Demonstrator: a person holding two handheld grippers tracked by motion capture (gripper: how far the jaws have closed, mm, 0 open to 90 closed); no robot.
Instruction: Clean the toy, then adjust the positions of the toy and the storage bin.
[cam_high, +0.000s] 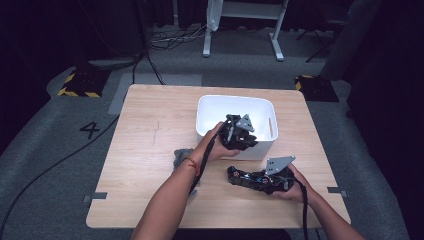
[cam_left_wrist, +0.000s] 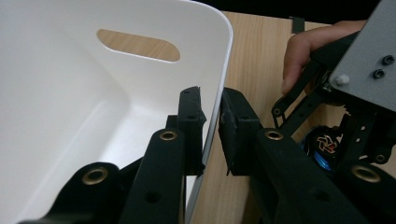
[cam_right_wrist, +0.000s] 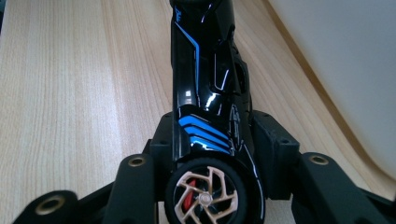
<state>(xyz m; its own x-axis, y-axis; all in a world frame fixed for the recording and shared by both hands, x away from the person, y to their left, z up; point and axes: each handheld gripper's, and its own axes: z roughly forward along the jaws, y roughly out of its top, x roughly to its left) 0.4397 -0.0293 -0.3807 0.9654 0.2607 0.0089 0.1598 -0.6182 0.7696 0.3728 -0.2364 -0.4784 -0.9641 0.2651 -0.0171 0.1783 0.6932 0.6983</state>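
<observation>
Left gripper view: the left gripper (cam_left_wrist: 212, 128) pinches the white bin's (cam_left_wrist: 70, 93) near wall, probably steadying it, while the right gripper (cam_right_wrist: 212, 140) clamps a black toy car (cam_right_wrist: 205, 93) low over the table (cam_right_wrist: 70, 93) beside it.

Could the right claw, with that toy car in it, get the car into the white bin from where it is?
Probably yes. The right claw holds the black toy car just beside the white bin, whose top is open. The left claw straddles the near wall, but most of the opening stays free.
</observation>
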